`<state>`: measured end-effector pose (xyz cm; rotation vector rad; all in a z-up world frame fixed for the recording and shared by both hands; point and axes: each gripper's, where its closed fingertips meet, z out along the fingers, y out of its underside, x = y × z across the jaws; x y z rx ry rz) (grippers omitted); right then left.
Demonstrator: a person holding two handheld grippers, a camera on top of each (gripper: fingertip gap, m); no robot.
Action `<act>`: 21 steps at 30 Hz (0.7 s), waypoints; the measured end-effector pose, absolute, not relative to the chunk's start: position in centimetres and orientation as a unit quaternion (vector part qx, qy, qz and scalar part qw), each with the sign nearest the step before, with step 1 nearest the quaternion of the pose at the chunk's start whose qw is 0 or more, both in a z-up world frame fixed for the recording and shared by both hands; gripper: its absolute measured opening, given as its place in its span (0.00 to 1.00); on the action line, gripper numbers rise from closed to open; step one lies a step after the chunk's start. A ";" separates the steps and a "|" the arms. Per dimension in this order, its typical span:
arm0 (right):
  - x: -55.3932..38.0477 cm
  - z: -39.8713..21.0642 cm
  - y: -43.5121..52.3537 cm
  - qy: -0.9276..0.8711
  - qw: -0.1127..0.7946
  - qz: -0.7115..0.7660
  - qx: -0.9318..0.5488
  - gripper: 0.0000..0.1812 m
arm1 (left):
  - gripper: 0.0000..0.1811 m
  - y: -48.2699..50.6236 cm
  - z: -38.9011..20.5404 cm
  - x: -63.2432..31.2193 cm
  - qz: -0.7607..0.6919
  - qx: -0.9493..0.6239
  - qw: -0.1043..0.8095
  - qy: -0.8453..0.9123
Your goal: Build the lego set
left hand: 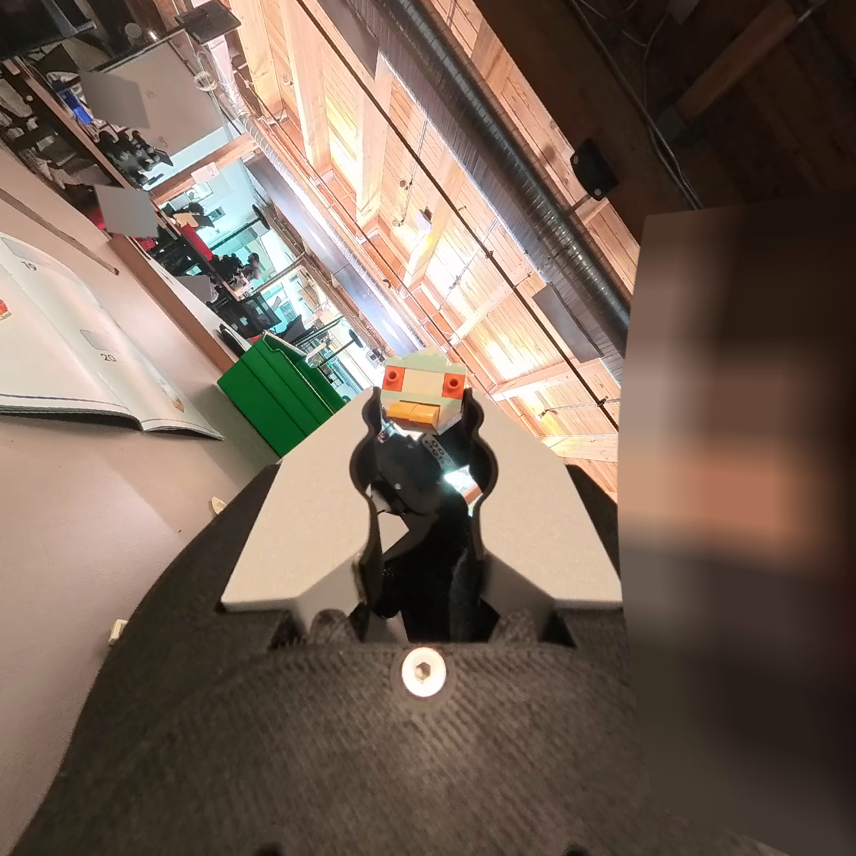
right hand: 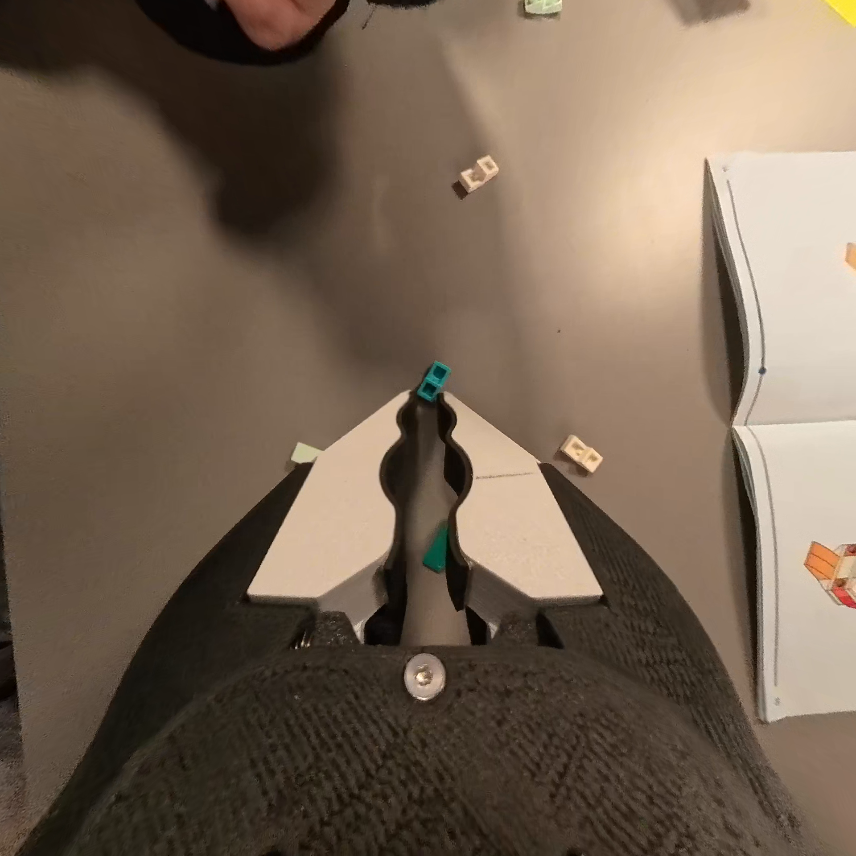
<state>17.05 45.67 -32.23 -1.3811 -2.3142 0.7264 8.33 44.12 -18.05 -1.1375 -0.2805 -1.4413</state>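
My left gripper [left hand: 422, 407] is shut on a small lego model [left hand: 422, 391], pale green and cream with two red-orange studs and an orange beak, and holds it raised and tilted up toward the ceiling. My right gripper [right hand: 431, 393] is shut on a small teal brick [right hand: 433, 381], held by its tips above the grey table [right hand: 185, 324]. Another teal piece [right hand: 435, 553] shows on the table between its fingers. Two cream bricks lie loose, one ahead [right hand: 477, 172] and one to the right [right hand: 581, 453]. A pale green piece [right hand: 303, 451] peeks out left of the fingers.
An open instruction booklet lies at the right of the table [right hand: 796, 417] and shows at left in the left wrist view [left hand: 69, 347]. A green box [left hand: 273, 393] stands beyond it. A hand in a dark sleeve [right hand: 273, 23] is at the top left. A pale green piece [right hand: 542, 5] lies at the top edge. The left gripper's tips are roughly 15 cm from the right gripper's.
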 end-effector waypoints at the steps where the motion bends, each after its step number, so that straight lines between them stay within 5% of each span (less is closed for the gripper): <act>1: 17.0 -32.2 45.7 -0.818 0.179 0.251 -0.486 0.03 | 0.19 44.1 -18.0 8.3 -0.622 -0.490 0.598 -0.121; 14: 15.8 -32.2 45.2 -0.805 0.207 0.197 -0.520 0.04 | 0.19 44.1 -18.0 8.4 -0.625 -0.489 0.597 -0.120; 21: 15.3 -31.8 47.2 -0.912 0.353 -0.139 -0.156 0.04 | 0.19 44.1 -17.9 8.4 -0.626 -0.488 0.597 -0.121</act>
